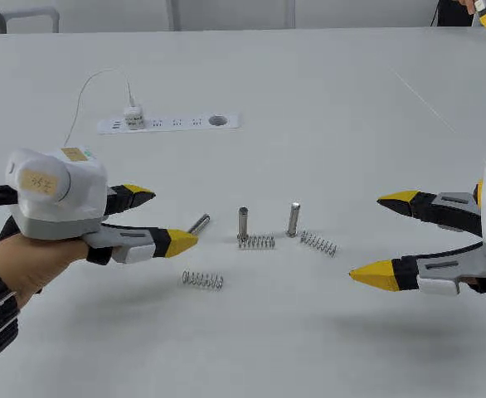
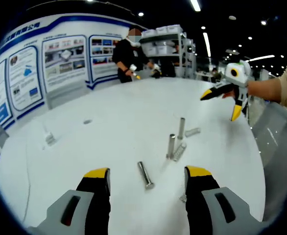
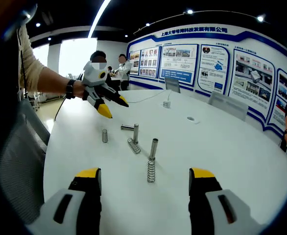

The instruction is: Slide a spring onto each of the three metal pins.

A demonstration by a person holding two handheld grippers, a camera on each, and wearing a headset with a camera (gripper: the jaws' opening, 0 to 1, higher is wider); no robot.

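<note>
Both tools hover off the table, jaws spread, nothing in them.

- left tool [image 1: 170, 217]: smooth white-grey moulded body, black jaws ending in pointed yellow tips. Released.
- right tool [image 1: 367, 236]: same build, also released, well apart from the parts.
- table [image 1: 309, 348]: matte white, flat, smooth.

Pins: three plain bright-metal cylinders.
- lying pin [image 1: 199, 223]: on its side, set diagonally, just beside the left tool's nearer yellow tip. In the left gripper view it lies on the table ahead, between the two jaws, and one end looks slightly flared.
- middle pin [image 1: 243, 222]: standing upright.
- right pin [image 1: 294, 219]: upright, near the middle one.

Springs: three thin wire coils, all lying flat and loose on the table.
- first spring [image 1: 257, 242]: at the foot of the middle pin. Touching or just beside, can't tell.
- second spring [image 1: 318, 243]: just beside the right pin's base, angled away from it.
- third spring [image 1: 202, 279]: on its own, nearer the person, in front of the lying pin.

Far side of the table: a flat white rectangular power strip [image 1: 168, 123] with a boxy white plug [image 1: 133, 117] in it. A thin white cable [image 1: 84, 85] loops away from the plug.
</note>
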